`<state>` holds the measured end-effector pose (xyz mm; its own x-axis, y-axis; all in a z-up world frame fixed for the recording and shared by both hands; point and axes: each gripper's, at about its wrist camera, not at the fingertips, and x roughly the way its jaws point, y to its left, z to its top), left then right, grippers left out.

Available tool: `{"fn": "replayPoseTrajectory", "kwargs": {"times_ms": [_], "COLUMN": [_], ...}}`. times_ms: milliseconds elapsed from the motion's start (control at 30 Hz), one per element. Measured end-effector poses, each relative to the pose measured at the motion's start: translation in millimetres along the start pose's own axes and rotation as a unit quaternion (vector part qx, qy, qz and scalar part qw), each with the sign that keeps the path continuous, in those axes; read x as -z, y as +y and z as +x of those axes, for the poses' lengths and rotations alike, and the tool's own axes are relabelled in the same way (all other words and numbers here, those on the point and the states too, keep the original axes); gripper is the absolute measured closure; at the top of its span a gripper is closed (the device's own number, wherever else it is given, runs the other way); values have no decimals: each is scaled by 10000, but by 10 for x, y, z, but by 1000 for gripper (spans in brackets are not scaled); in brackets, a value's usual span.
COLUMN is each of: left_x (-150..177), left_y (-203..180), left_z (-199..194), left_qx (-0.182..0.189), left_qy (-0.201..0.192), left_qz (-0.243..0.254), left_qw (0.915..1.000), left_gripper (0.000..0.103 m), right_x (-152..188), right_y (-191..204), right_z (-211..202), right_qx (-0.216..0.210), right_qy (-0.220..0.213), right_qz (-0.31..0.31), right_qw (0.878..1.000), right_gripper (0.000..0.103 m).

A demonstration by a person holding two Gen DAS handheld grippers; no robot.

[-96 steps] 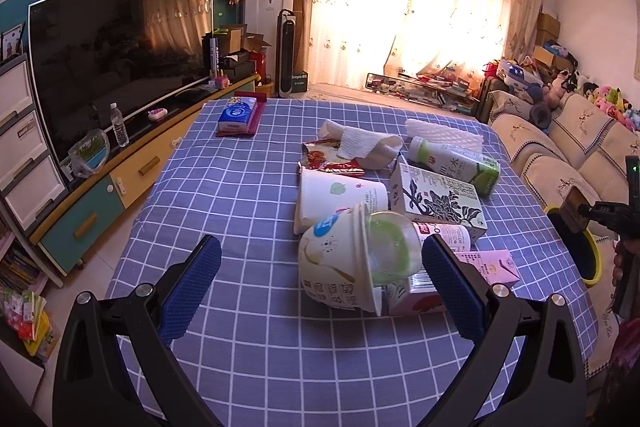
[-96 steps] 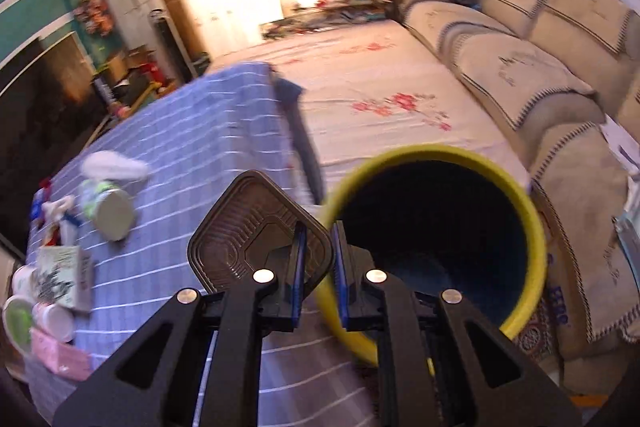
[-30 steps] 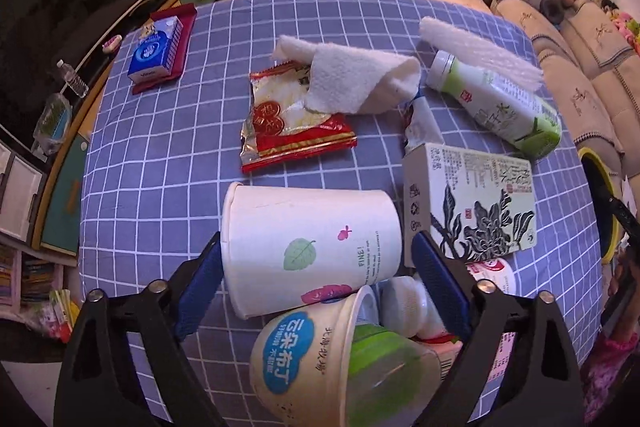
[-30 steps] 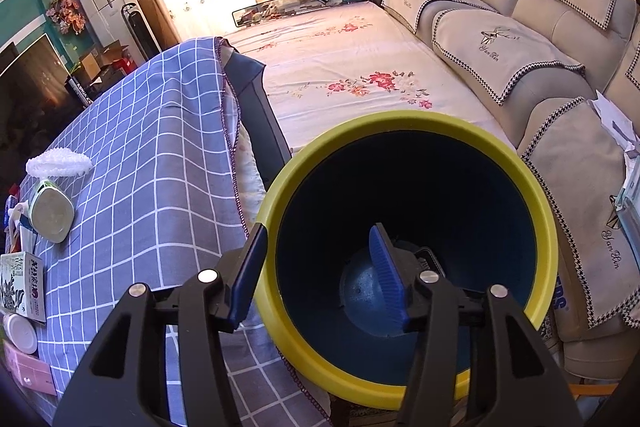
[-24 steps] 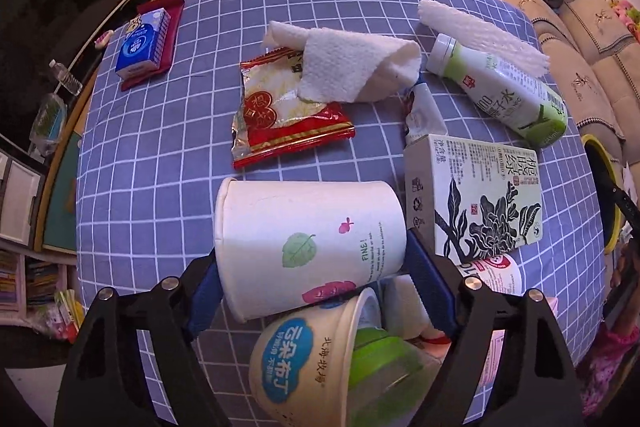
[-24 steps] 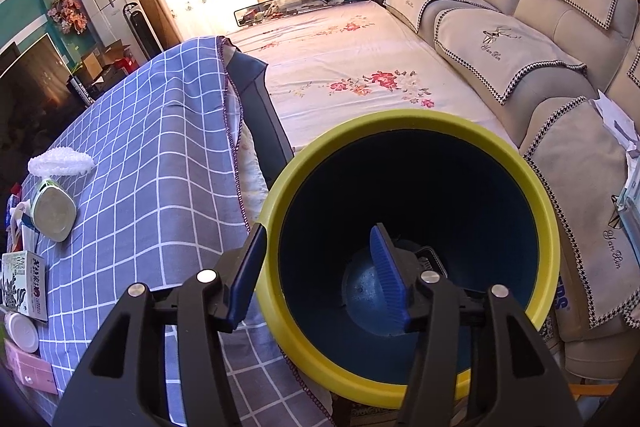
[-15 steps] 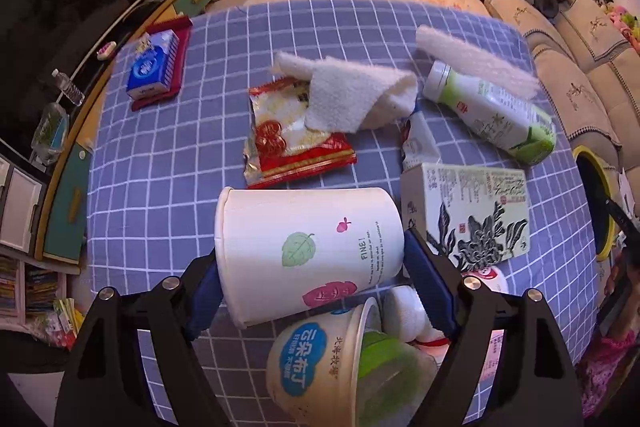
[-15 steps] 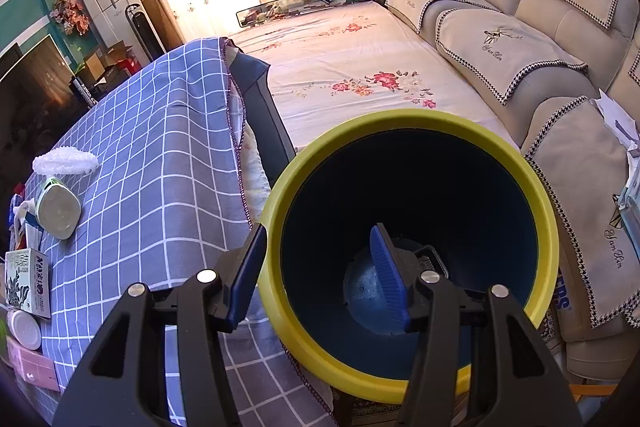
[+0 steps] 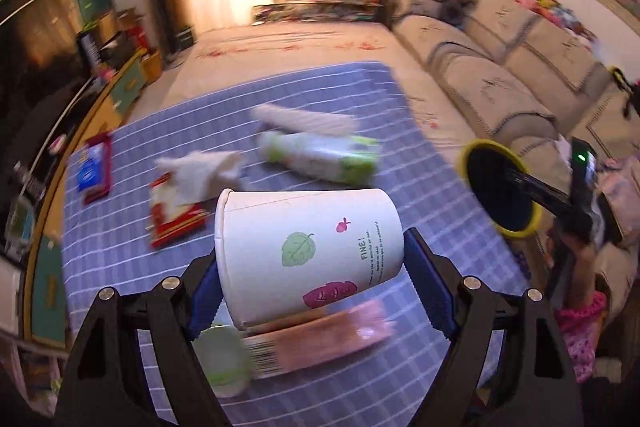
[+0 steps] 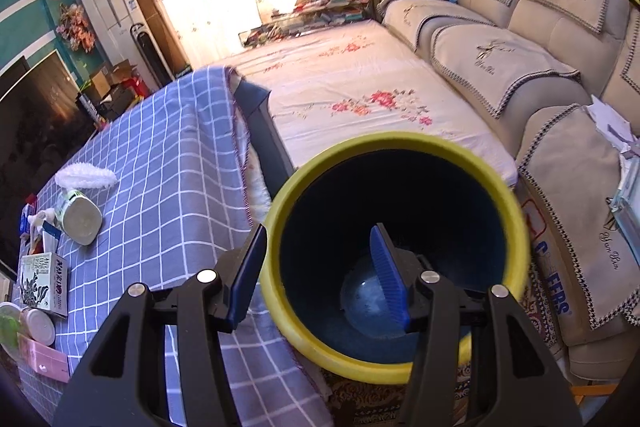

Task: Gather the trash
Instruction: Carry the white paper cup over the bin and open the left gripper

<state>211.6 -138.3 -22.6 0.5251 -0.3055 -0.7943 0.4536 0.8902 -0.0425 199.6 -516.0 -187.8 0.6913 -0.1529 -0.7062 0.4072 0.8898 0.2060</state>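
Note:
My left gripper (image 9: 314, 281) is shut on a large white paper cup (image 9: 308, 251) with a green leaf print, held on its side above the blue checked table (image 9: 120, 251). The view is blurred by motion. The yellow-rimmed dark bin (image 9: 500, 187) stands off the table's right edge. My right gripper (image 10: 320, 275) is open and empty, hovering over the bin (image 10: 396, 251); its right finger is over the bin's mouth. Still on the table are a green bottle (image 9: 320, 157), a red snack packet (image 9: 176, 211), a tissue (image 9: 200, 167), a pink carton (image 9: 320, 339) and a green-lidded cup (image 9: 220, 359).
A printed box (image 10: 42, 285), the bottle (image 10: 78, 219) and a white foam sleeve (image 10: 86, 177) lie on the table in the right wrist view. A beige sofa (image 10: 540, 67) runs along the right. A blue tissue pack (image 9: 90, 173) lies at the table's left edge.
My left gripper closed on the white paper cup, lifted it off the table and swung right toward the bin. My right gripper let go of the brown lid and stays open over the bin.

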Motion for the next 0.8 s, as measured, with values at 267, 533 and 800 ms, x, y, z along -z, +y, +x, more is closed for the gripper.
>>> {"fn": "replayPoseTrajectory", "kwargs": {"times_ms": [267, 533, 800], "left_x": [-275, -553, -669], "left_y": [-1501, -2736, -3080], "left_z": [598, 1569, 2269], "left_qx": [1118, 1422, 1384], "left_qy": [261, 831, 1046], "left_qz": [1108, 1630, 1434], "left_qw": [9872, 9728, 9743], "left_gripper": [22, 22, 12], "right_x": [63, 224, 256], "right_y": [-558, -1288, -1488], "right_z": [-557, -916, -879], "right_qx": [370, 749, 741], "right_qy": [-501, -684, -565], "right_qz": [361, 945, 1068], "right_qw": [9974, 9903, 9899], "right_gripper": [49, 47, 45]}}
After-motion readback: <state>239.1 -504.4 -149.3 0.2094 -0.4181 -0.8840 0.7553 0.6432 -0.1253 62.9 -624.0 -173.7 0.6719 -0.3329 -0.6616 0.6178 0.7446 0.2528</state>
